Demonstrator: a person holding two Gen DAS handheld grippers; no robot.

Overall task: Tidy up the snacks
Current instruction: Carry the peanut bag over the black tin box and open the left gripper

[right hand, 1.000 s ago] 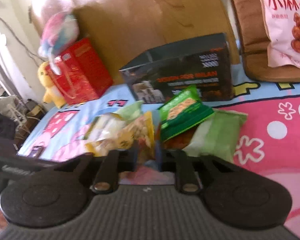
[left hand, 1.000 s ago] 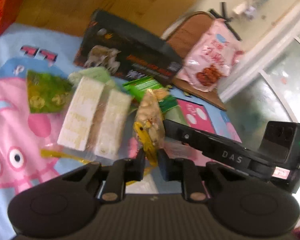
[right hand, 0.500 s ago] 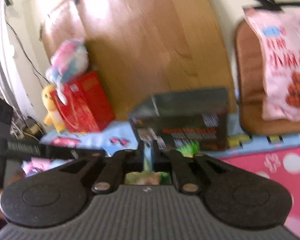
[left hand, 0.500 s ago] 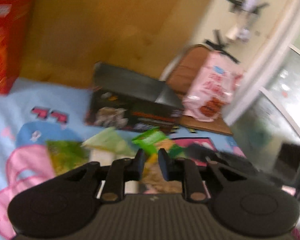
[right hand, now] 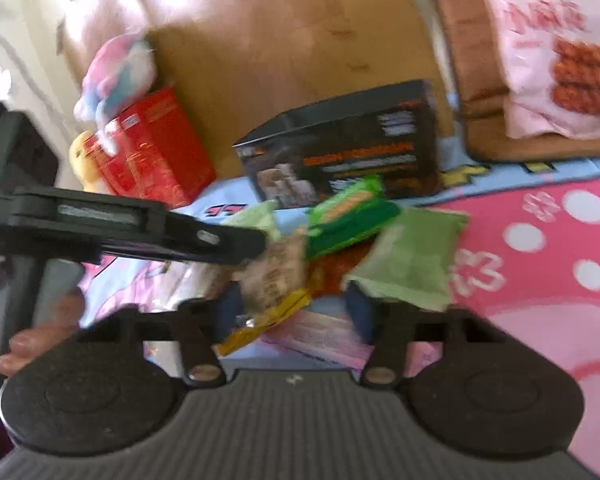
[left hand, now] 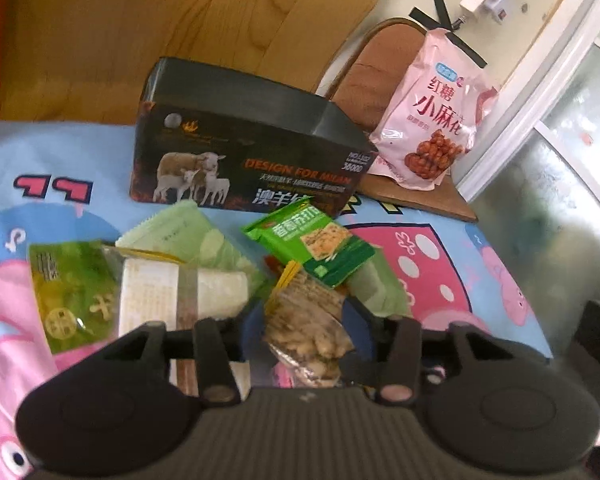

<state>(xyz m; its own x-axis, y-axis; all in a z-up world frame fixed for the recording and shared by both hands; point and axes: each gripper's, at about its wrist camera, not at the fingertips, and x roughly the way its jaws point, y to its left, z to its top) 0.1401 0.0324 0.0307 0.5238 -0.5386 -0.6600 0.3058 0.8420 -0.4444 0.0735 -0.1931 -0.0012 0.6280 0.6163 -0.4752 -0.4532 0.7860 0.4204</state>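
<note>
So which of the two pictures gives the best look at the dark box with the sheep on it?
The left wrist view. There the dark box is sharp: the sheep picture and the orange lettering on its front read clearly, and its open top shows. In the right wrist view the same box is blurred, and a green snack packet covers part of its lower edge.

Snack packets point(left hand: 204, 280) heaped on mat point(left hand: 60, 152), box point(left hand: 240, 152) behind them, large bag point(left hand: 432, 120) right of box
</note>
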